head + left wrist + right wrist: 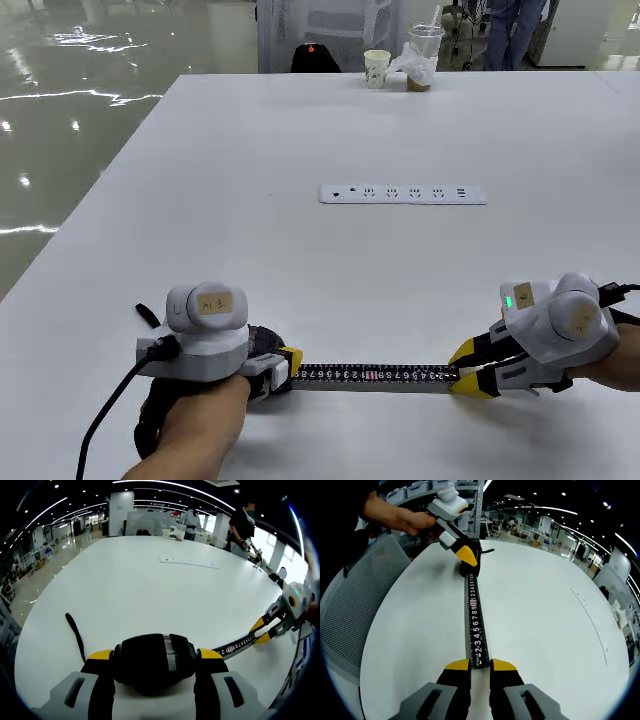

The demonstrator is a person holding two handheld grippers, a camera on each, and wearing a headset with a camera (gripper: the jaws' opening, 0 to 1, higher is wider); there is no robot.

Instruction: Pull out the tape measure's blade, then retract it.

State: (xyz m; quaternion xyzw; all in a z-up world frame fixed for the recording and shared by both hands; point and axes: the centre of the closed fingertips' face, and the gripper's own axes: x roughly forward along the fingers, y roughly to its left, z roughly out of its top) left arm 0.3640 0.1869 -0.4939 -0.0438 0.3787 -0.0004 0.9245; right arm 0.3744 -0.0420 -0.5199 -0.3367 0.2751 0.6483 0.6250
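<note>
Left tongs (155,654) clamp the tape measure (145,672); right tongs (480,666) pinch its blade (474,615), drawn out along the near edge of the surface (400,130). Only retracting looks left.

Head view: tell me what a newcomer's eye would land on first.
The black blade, its numbers showing, stretched flat across the near part of the white table, draws the eye first. The left gripper clamps the black tape measure case at one end, and the right gripper pinches the blade's tip at the other. Farther back, mid-table, lies a white power strip.
</note>
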